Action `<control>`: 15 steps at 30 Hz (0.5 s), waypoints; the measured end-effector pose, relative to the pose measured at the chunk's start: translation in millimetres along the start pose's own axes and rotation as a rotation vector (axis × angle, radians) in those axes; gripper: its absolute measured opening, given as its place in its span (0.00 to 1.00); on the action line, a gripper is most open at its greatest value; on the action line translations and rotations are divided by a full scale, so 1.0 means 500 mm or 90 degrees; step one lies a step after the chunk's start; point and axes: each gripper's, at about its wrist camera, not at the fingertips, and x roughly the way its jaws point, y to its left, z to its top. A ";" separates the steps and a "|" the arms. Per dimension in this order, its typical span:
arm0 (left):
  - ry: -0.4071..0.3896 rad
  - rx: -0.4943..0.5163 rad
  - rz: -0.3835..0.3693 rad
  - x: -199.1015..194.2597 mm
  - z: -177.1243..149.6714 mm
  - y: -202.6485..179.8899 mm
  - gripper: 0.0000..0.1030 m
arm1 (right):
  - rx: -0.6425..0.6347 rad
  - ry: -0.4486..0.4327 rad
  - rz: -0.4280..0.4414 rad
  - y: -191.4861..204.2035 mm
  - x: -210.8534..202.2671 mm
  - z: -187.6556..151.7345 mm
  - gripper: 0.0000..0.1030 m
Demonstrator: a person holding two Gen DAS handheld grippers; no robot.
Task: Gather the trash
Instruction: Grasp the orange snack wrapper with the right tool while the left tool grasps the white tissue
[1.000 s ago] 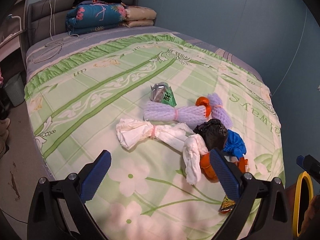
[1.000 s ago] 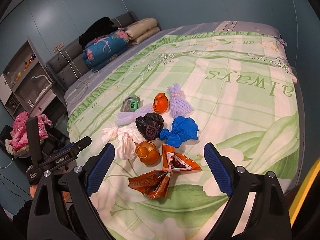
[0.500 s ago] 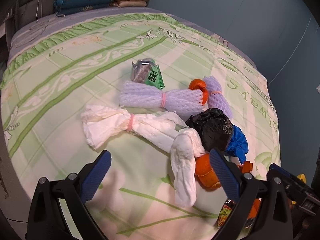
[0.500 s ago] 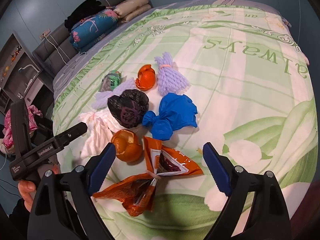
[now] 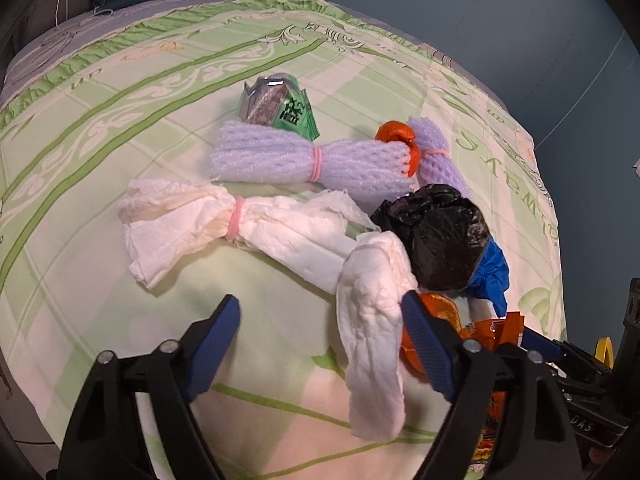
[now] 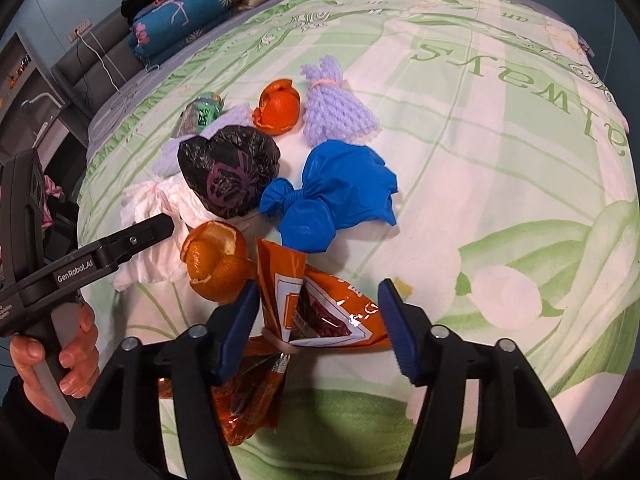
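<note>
Trash lies in a pile on the bed. My left gripper (image 5: 320,312) is open; its jaws stand on either side of a white crumpled tissue wad (image 5: 372,328), beside a tied white tissue bundle (image 5: 224,224). My right gripper (image 6: 318,300) is open around an orange snack wrapper (image 6: 320,312), low over it. An orange peel (image 6: 216,264), a black bag (image 6: 228,172), a blue bag (image 6: 336,196), purple foam nets (image 6: 336,108) (image 5: 304,156), a second peel (image 6: 280,106) and a green packet (image 5: 280,104) lie around.
The bed has a green and white patterned sheet (image 6: 500,128). Folded blankets and pillows (image 6: 188,20) sit at the headboard. A blue wall (image 5: 500,20) runs behind the bed. The left gripper body and the hand holding it (image 6: 56,344) show in the right wrist view.
Both grippers have moved closer and lower to the trash pile. Both jaw pairs have narrowed somewhat, the left around the tissue wad and the right around the orange wrapper.
</note>
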 end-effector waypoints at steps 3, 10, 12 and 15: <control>0.000 -0.012 -0.002 0.006 -0.004 0.005 0.68 | -0.001 0.009 0.000 0.002 0.010 0.000 0.50; 0.009 0.017 -0.003 0.014 -0.013 -0.013 0.46 | -0.011 0.012 -0.003 0.018 0.015 0.001 0.34; 0.012 0.022 -0.007 0.015 -0.017 -0.017 0.37 | -0.022 0.010 -0.003 0.026 0.012 0.001 0.27; 0.016 0.030 -0.015 0.016 -0.021 -0.020 0.23 | -0.025 0.009 -0.002 0.029 0.010 0.001 0.20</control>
